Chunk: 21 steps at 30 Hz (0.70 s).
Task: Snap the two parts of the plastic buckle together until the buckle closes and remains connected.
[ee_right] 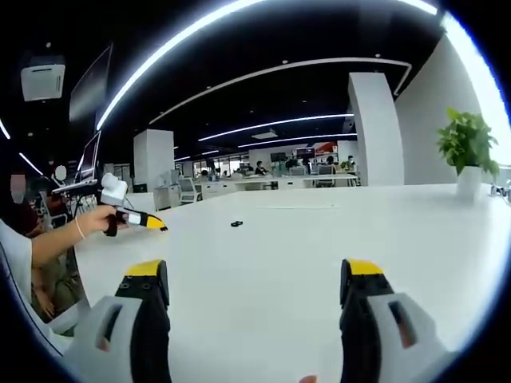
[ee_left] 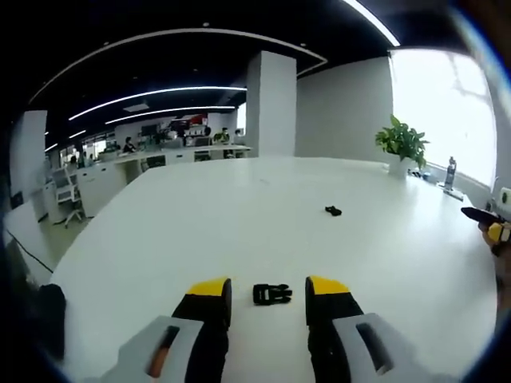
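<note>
Left gripper (ee_left: pixel 268 289) spread wide, holding nothing; one buckle half (ee_left: pixel 272 294) lies low centre between its tips, long axis crosswise. Second half (ee_left: pixel 333 211) farther up-right. Right gripper (ee_right: pixel 257 275) likewise spread, unladen. I judge left nearer.

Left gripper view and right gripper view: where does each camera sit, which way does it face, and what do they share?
Left gripper view: rides the left tongs, looking along open jaws at a buckle part on the table; the right tongs enter at right.
Right gripper view: rides the right tongs, jaws open over bare table; a hand holds the left tongs.
Shared: table, plant, pillar, a small black part.
</note>
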Motion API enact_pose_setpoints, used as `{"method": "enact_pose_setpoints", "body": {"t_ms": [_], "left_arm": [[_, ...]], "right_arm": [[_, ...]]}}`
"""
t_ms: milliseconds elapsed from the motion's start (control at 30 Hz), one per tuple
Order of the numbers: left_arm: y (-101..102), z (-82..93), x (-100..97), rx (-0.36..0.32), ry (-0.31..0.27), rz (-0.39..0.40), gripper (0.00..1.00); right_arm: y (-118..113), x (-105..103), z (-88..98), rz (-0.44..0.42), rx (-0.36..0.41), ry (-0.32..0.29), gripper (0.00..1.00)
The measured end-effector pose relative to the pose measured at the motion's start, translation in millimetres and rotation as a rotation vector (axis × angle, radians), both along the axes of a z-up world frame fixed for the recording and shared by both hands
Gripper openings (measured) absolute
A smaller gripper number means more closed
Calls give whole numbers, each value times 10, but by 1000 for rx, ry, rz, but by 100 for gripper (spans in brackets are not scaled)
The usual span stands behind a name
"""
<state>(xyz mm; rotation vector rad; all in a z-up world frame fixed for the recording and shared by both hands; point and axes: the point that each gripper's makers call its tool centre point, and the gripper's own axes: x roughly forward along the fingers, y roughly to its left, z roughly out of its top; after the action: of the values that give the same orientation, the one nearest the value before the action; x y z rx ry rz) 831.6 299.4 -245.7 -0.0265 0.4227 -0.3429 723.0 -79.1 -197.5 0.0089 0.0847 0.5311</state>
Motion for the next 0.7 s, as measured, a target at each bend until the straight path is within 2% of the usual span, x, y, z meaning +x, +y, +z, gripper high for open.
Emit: {"method": "enact_pose_setpoints", "body": {"t_ms": [167, 233, 400, 533, 600, 700], "left_arm": [[-10, 35, 4, -1, -23, -45, 37], [-31, 81, 10, -13, -52, -79, 37], [-35, 113, 4, -40, -56, -143, 35], [-38, 91, -15, -21, -51, -221, 34], [-16, 86, -11, -13, -52, -233, 34], [10, 98, 4, 44, -85, -264, 34]], "right_arm": [[13, -2, -6, 1, 4, 0, 89], [21, -5, -11, 3, 6, 2, 89], [23, -9, -30, 6, 3, 7, 89], [7, -11, -38, 1, 2, 8, 89], [3, -16, -41, -1, 1, 9, 89], [11, -23, -58, 0, -2, 14, 89]]}}
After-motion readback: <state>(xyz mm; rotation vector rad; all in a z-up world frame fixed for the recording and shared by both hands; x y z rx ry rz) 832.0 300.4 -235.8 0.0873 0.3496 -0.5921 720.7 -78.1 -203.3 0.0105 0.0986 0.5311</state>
